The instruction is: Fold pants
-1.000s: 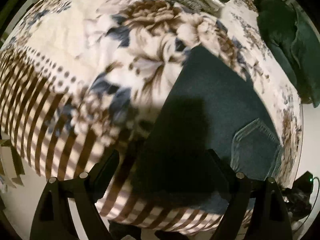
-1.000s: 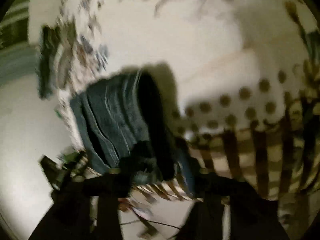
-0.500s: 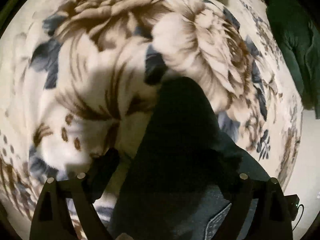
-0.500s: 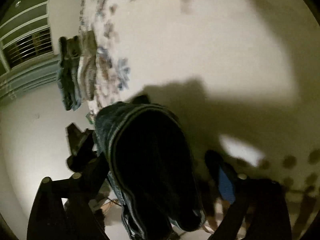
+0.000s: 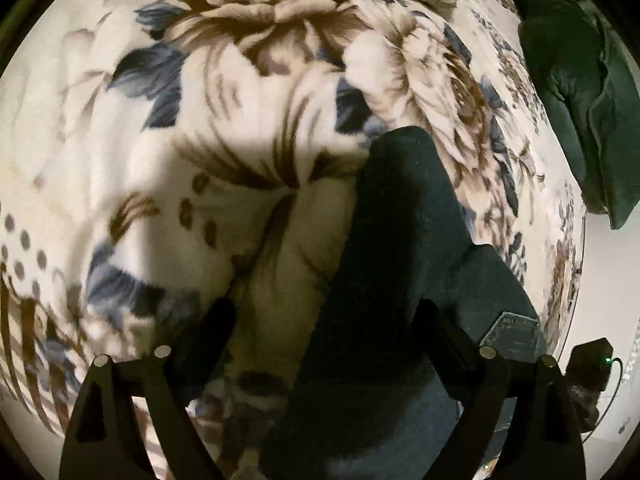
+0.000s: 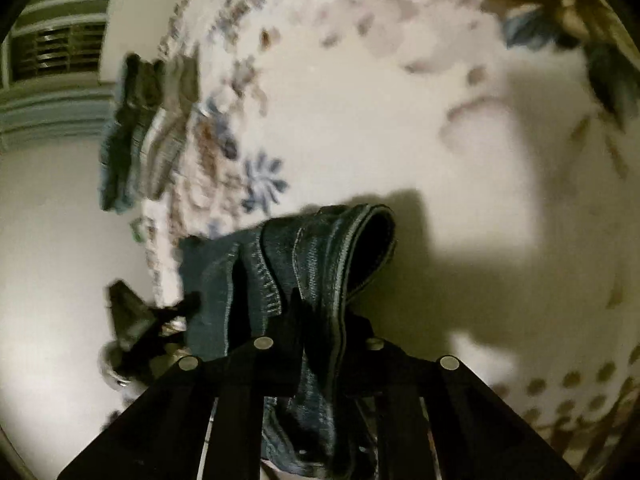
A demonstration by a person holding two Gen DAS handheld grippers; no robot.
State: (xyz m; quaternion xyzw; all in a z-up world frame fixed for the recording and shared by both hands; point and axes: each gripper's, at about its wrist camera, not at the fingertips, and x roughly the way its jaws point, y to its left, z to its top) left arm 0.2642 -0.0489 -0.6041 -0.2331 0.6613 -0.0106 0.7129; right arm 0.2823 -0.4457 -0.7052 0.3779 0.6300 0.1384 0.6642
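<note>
Dark blue jeans [image 5: 400, 264] lie on a floral blanket [image 5: 240, 128], one leg stretching away and a back pocket [image 5: 514, 332] at the lower right. My left gripper [image 5: 324, 320] is open above the jeans' left edge, its fingers [image 5: 212, 328] wide apart, holding nothing. In the right wrist view my right gripper [image 6: 320, 308] is shut on a bunched fold of the jeans [image 6: 332, 248], a seamed hem curling up over the fingers, lifted above the blanket [image 6: 360, 120].
A dark green garment [image 5: 580, 92] lies at the bed's right edge. A stack of folded clothes [image 6: 140, 132] sits at the far bed edge. A black device [image 5: 588, 364] with cable lies on the floor beside the bed.
My right gripper has closed on the jeans' fold and carried it further over the blanket. My left gripper has moved forward along the leg, staying open.
</note>
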